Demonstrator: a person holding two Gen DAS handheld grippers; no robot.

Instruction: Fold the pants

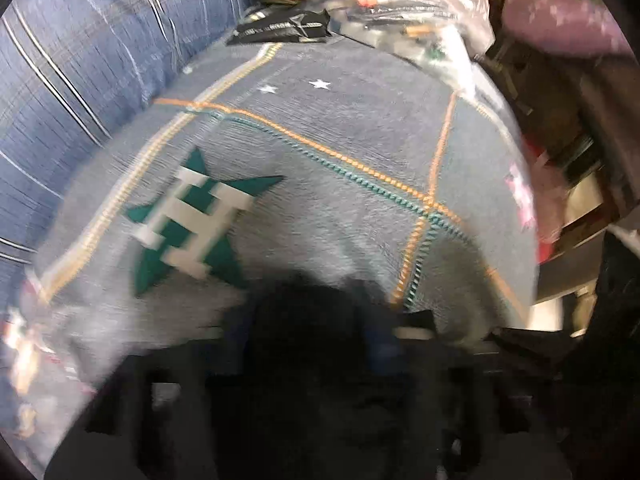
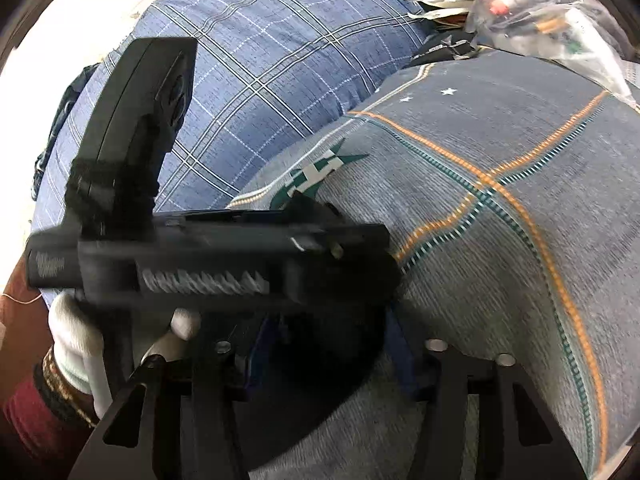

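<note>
The pants are a dark, black cloth point(image 1: 316, 312) bunched right at my left gripper point(image 1: 320, 344); the view is blurred and the jaws look closed on it. In the right wrist view the same dark cloth point(image 2: 320, 344) fills the gap between my right gripper's blue-padded fingers point(image 2: 394, 344), which are shut on it. My left gripper's black body point(image 2: 208, 248) crosses that view just above, held by a white-gloved hand point(image 2: 76, 332). Both grippers are close together, low over a grey blanket point(image 1: 320, 152).
The grey blanket has orange and teal stripes and a green star with an H point(image 1: 192, 224). A blue plaid pillow point(image 2: 256, 80) lies to the left. Plastic bags and clutter point(image 2: 552, 20) sit at the far edge; dark items point(image 1: 580, 120) stand to the right.
</note>
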